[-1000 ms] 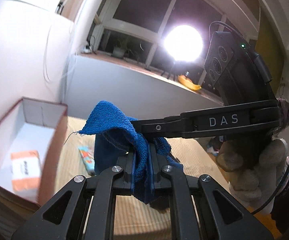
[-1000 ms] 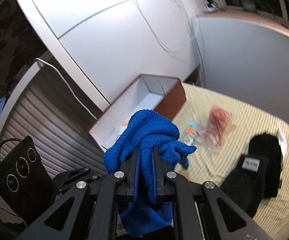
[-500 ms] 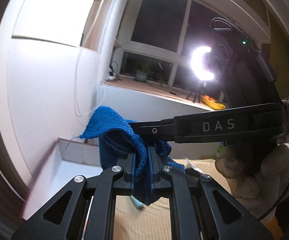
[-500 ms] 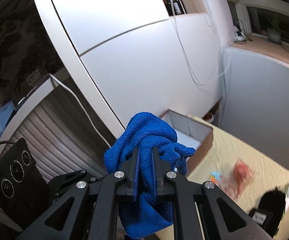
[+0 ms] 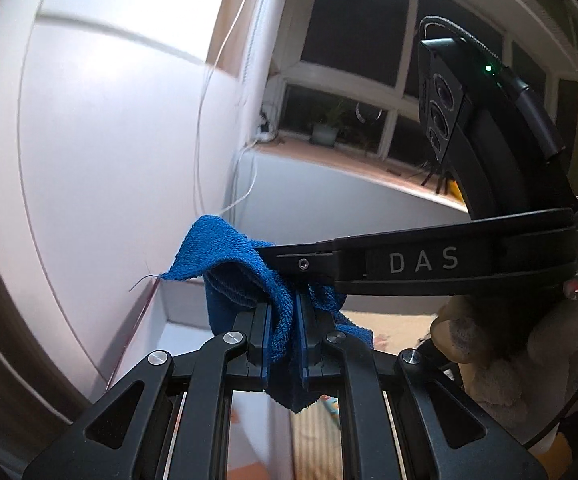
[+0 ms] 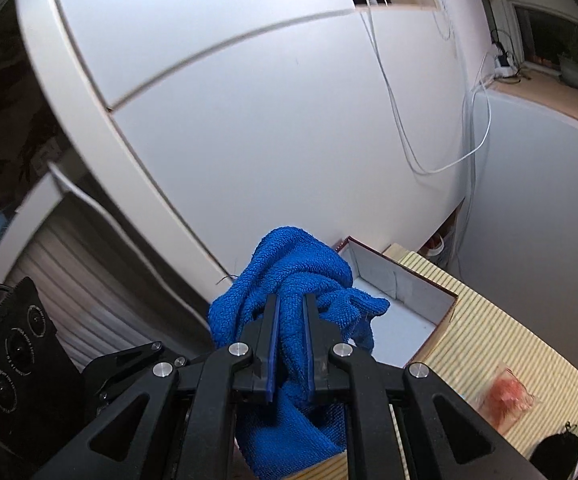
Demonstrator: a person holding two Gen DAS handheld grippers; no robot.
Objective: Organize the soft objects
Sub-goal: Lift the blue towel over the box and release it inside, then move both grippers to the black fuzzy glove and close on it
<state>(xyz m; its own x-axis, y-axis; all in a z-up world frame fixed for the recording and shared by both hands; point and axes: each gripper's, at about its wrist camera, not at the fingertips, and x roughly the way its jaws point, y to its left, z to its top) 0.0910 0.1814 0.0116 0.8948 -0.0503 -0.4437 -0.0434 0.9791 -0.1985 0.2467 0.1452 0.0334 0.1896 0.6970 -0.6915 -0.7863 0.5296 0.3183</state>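
A blue terry cloth (image 5: 245,276) is bunched and held in the air by both grippers. My left gripper (image 5: 283,312) is shut on one part of it. My right gripper (image 6: 289,312) is shut on another part of the cloth (image 6: 293,276). The right gripper's black body marked DAS (image 5: 425,260) crosses the left wrist view from the right and meets the cloth. An open cardboard box with a white inside (image 6: 401,300) stands below and behind the cloth, against the white cabinet.
White cabinet doors (image 6: 269,140) rise close on the left. The striped yellow surface (image 6: 501,344) holds a clear bag with an orange item (image 6: 505,398) and a black fabric item (image 6: 557,450). A window sill with a plant (image 5: 325,132) lies behind.
Both grippers have lifted and swung left with the cloth toward the cabinet. The box and striped surface have dropped lower in view, and the bright lamp has left the left wrist view.
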